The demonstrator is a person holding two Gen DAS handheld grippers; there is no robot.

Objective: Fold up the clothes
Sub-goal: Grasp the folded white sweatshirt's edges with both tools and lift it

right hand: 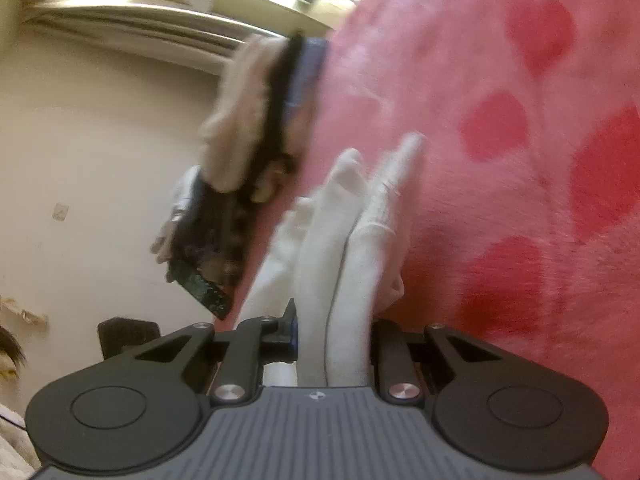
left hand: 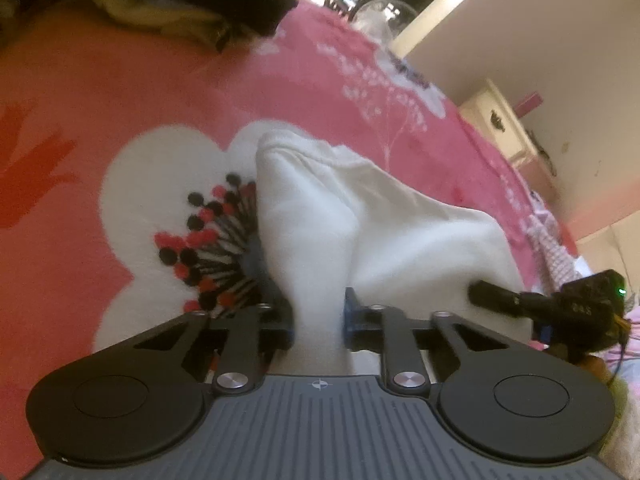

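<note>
A white fleece garment (left hand: 344, 216) lies bunched on a pink flowered blanket (left hand: 160, 92). My left gripper (left hand: 318, 316) is shut on a fold of the white garment, which rises between its blue-padded fingers (left hand: 354, 314). The other gripper (left hand: 560, 308) shows at the right of the left wrist view, against the garment's edge. In the right wrist view my right gripper (right hand: 334, 332) is shut on folds of the same white garment (right hand: 340, 232), held up over the pink blanket (right hand: 520, 160). The view is tilted and blurred.
A pile of dark and pale clothes (left hand: 168, 12) lies at the blanket's far edge; it also shows in the right wrist view (right hand: 248, 132). A cream wall and a small cabinet (left hand: 500, 120) stand beyond the right side. A patterned cloth (left hand: 548, 240) lies at the right.
</note>
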